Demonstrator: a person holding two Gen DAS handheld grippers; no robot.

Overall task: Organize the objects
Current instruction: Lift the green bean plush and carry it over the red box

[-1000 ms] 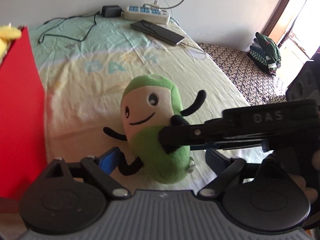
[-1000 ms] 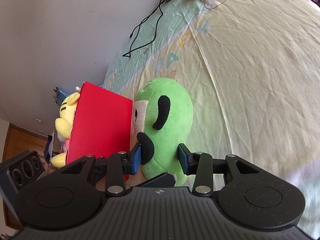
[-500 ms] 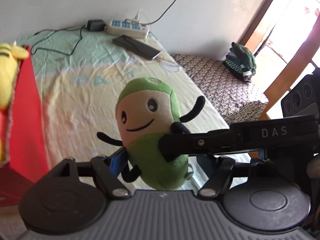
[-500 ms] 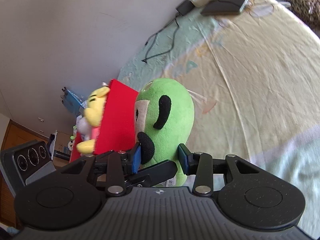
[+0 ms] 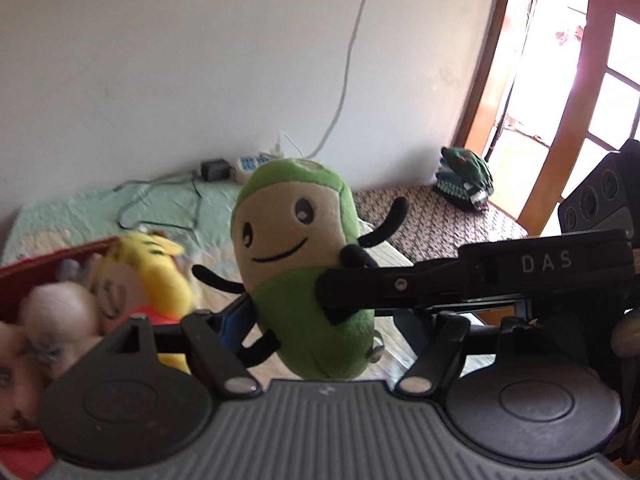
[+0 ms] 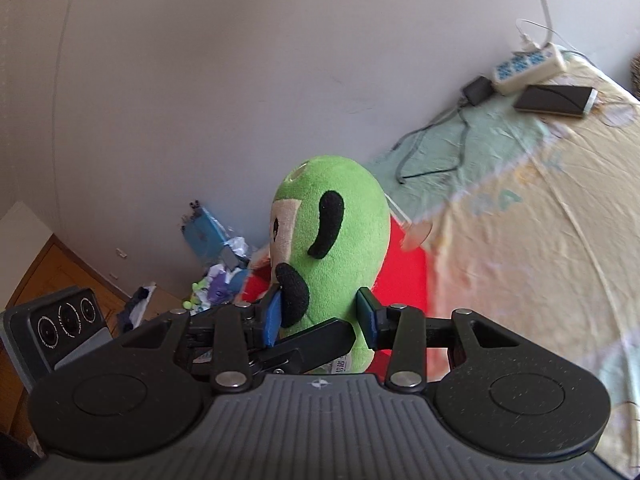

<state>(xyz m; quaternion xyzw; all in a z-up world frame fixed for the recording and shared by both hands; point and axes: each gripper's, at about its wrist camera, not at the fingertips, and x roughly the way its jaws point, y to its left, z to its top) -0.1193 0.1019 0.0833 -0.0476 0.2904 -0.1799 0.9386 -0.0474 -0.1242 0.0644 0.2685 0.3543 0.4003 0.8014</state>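
Note:
A green bean-shaped plush [image 5: 296, 240] with a smiling beige face hangs in the air, and my right gripper [image 6: 320, 316] is shut on its lower body [image 6: 340, 240]. That gripper reaches in from the right in the left wrist view, its black finger [image 5: 400, 284] pressed into the plush's side. My left gripper [image 5: 324, 324] stands open, its blue pads wide on either side of the plush's bottom. A red box [image 5: 52, 264] at the lower left holds a yellow plush [image 5: 160, 268] and other dolls. The same red box [image 6: 404, 276] shows behind the green plush.
A bed with a pale yellow and green sheet [image 6: 540, 240] carries a power strip [image 6: 528, 66], a dark phone [image 6: 556, 100] and cables along the wall. A patterned bench [image 5: 440, 224] with a green bundle [image 5: 464, 176] stands by the doorway. Clutter [image 6: 216, 248] lies on the floor.
Both grippers have risen with the green plush and tilted up toward the wall. The red box now sits lower, and its dolls are visible from above.

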